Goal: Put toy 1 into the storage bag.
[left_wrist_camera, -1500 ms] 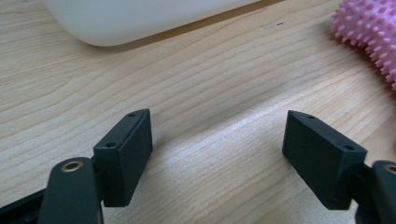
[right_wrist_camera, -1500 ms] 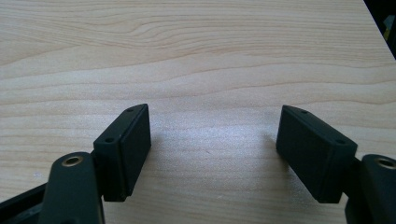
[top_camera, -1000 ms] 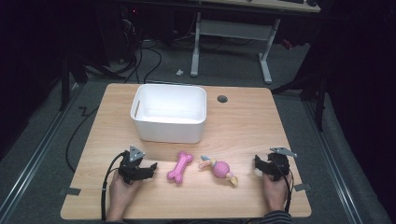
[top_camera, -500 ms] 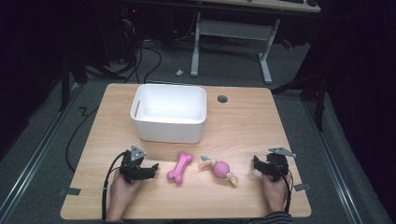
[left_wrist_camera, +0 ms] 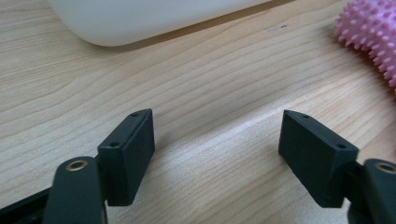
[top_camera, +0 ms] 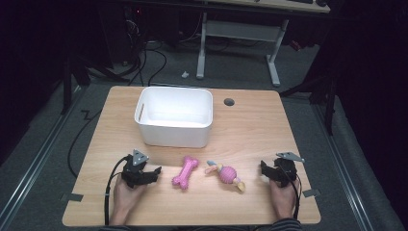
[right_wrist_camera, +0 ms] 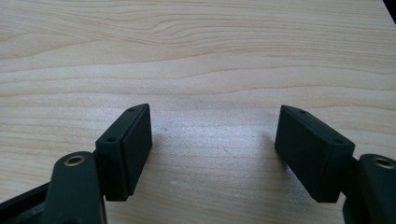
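A: Resting both grippers on the table [top_camera: 250,125], near my edge. My left gripper [top_camera: 150,174] is sitting just left of the pink bone toy [top_camera: 185,172], jaws standing wide apart with nothing between them. My right gripper [top_camera: 266,169] is lying near the rope ball toy [top_camera: 226,173], jaws likewise spread and empty.

B: Where is the white bin [top_camera: 174,117]?

A: Standing behind the toys, open top up, apart from both. In the left gripper view I am seeing its rounded wall [left_wrist_camera: 140,21] ahead and the bone's spiky end [left_wrist_camera: 371,30] off to the right, so I am not lined up yet.

B: Judgement on the step in hand?

A: Reaching for the bone, I think. To do it well I am planning to swing the left gripper toward it until the narrow waist sits between the jaws, not a knobbed end, and to come in low along the wood. The nubs look soft, so closing gently should hold. Lift straight up before crossing the bin's rim.
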A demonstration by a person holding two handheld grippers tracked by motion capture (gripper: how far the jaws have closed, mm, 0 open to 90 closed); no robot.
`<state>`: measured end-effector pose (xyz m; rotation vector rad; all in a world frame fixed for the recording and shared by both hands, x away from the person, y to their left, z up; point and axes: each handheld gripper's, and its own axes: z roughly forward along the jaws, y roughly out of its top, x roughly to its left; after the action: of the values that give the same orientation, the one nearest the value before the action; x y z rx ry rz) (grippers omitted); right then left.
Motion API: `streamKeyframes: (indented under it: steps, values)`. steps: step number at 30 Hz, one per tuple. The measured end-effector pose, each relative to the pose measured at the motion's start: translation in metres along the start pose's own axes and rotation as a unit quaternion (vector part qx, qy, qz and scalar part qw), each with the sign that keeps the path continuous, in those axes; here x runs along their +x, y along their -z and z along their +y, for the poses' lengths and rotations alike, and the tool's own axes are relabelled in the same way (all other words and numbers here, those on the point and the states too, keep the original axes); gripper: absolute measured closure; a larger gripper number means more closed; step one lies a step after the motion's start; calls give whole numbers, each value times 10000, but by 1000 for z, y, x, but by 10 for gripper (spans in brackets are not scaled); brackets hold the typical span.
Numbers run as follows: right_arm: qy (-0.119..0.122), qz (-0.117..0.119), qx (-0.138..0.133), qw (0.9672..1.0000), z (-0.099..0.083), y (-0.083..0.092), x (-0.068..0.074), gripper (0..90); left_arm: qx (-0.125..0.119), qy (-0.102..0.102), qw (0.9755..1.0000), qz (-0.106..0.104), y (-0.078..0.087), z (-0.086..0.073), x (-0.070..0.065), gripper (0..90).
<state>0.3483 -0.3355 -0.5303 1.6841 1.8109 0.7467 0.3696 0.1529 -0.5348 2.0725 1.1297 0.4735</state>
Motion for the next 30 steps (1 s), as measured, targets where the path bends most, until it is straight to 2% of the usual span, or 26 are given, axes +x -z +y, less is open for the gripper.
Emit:
streamKeyframes:
  steps: [8, 10, 14, 21, 30]
  values:
    - [44, 47, -5, 10000, 0, 0, 1, 273, -99, -10, 9999, 63, 12, 1, 1, 316]
    - [56, 76, -12, 10000, 0, 0, 1, 273, -105, 12, 9999, 37, 14, 2, 1, 316]
    - [91, 99, -10, 9999, 0, 0, 1, 273, -160, 91, 9997, -146, 21, 3, 0, 307]
    - [101, 125, -16, 9999, 0, 0, 2, 272, -156, -132, 9997, -108, 31, 9, -10, 306]
    - [110, 135, -18, 9998, 0, 0, 2, 272, -97, -307, 9992, -252, 38, 21, -26, 314]
